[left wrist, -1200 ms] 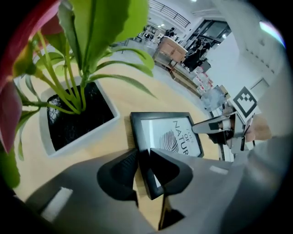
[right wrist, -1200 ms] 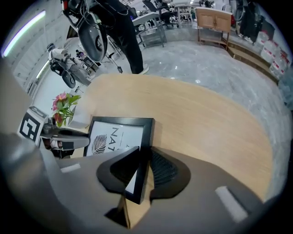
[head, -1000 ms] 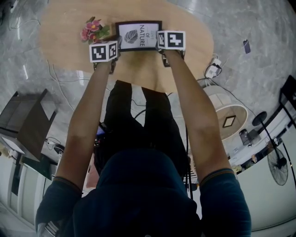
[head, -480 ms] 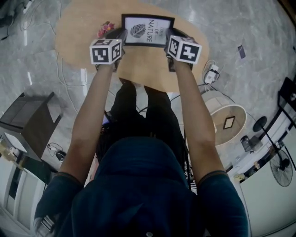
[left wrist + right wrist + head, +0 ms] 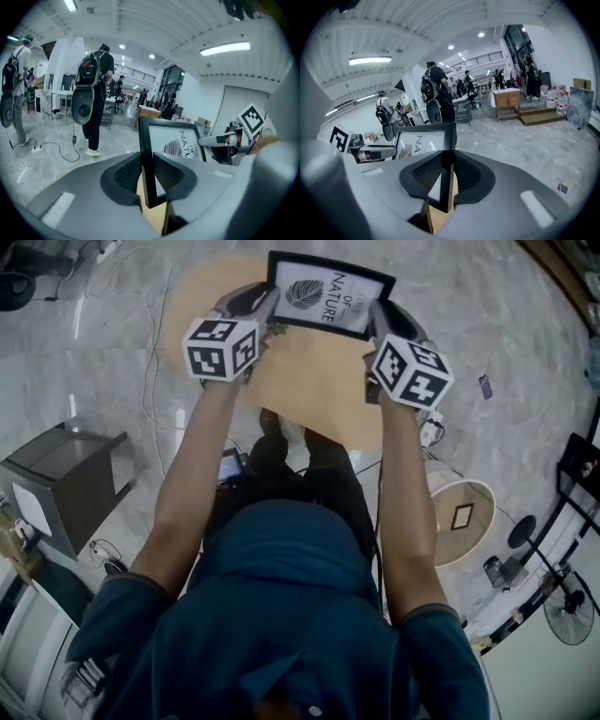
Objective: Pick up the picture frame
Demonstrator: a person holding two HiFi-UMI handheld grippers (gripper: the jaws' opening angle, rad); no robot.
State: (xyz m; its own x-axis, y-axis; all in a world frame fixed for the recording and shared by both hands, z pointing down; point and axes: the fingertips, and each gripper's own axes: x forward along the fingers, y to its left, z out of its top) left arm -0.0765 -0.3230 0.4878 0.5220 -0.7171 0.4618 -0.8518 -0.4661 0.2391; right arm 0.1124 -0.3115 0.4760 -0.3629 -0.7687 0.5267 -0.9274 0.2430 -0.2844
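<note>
Head view, top centre: we see the picture frame (image 5: 328, 294) held over the wooden table (image 5: 309, 381), our left gripper (image 5: 265, 306) clamped on its left edge and our right gripper (image 5: 382, 315) clamped on its right edge.

Grey marble floor (image 5: 525, 324); oval wooden table (image 5: 309, 381) far; dark cabinet (image 5: 66, 488) near left; ribbed white ceiling (image 5: 140, 28), strip lights (image 5: 225, 48).

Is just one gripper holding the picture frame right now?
No, the left gripper and the right gripper each clamp an opposite side edge of the picture frame.
</note>
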